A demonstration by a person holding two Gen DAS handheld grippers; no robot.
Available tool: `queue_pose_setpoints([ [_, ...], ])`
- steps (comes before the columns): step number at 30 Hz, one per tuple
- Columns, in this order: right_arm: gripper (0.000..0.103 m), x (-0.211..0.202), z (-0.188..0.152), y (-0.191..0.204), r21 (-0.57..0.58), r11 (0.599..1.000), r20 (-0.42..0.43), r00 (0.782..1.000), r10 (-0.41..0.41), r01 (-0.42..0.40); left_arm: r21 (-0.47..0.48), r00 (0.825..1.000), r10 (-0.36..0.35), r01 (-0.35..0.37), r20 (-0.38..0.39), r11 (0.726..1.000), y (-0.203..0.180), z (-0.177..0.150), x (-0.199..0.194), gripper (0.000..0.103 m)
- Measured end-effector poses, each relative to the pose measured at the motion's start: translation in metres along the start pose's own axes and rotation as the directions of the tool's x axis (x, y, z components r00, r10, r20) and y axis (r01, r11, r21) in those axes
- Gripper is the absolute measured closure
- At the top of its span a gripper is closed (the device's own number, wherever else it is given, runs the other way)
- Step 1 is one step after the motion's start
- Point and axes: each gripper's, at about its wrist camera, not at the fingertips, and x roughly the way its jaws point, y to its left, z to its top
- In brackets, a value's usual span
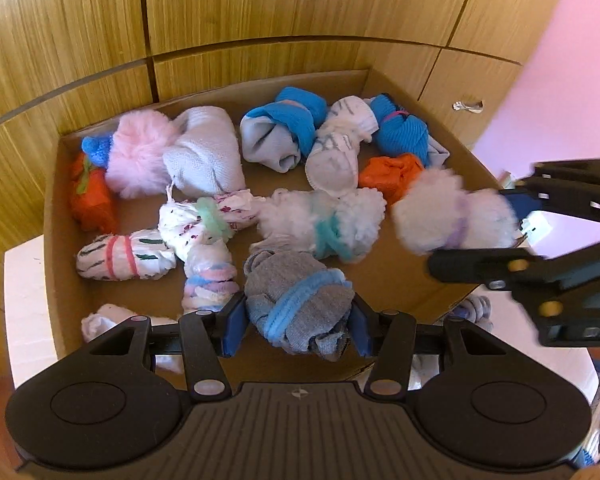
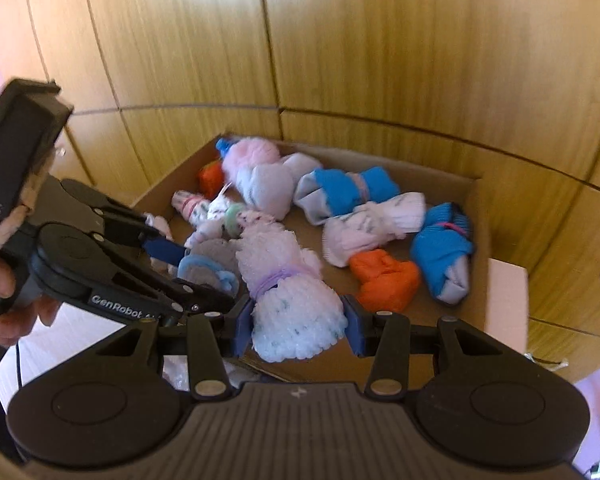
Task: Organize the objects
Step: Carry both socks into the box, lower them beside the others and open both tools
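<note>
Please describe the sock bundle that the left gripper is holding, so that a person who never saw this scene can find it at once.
Look at the open brown cardboard box standing before the wooden cupboard doors. At its near edge, the left gripper is shut on a rolled grey knitted sock bundle. Unlike its white, fluffy or patterned neighbours, it is plain grey and tied with a light blue fuzzy band.

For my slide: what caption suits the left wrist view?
Left gripper clamps a grey sock bundle tied with blue yarn over a brown cardboard box of bundled socks.
</note>
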Motion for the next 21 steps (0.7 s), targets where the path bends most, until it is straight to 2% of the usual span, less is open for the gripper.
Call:
queue_pose_setpoints([
  [6, 0.06, 0.027, 0.008, 0.008, -0.065, 0.996, -0.092, 0.994, 0.05, -0.057, 0.086, 0.999, 0.045, -0.046, 0.012, 0.995, -0.005, -0.008, -0.007, 0.045],
  [10, 0.061, 0.042, 0.011, 0.009, -0.101, 0.993, -0.133, 0.99, 0.043, -0.057, 0.156, 0.997, 0.072, -0.073, 0.012, 0.985, -0.007, -0.008, 0.0, 0.044],
  [15, 0.06, 0.047, 0.014, 0.004, -0.112, 0.991, -0.153, 0.987, 0.052, -0.069, 0.163, 0.997, 0.07, -0.073, 0.021, 0.984, -0.01, -0.006, 0.001, 0.043],
  [18, 0.06, 0.042, 0.012, 0.005, -0.125, 0.99, -0.148, 0.988, 0.053, -0.072, 0.161, 0.997, 0.066, -0.071, 0.039, 0.984, -0.01, -0.01, -0.007, 0.037],
  [21, 0.057, 0.039, 0.011, 0.006, -0.126, 0.989, -0.141, 0.988, 0.056, -0.074, 0.173, 0.994, 0.075, -0.089, 0.085, 0.981, -0.016, -0.013, -0.018, 0.025],
])
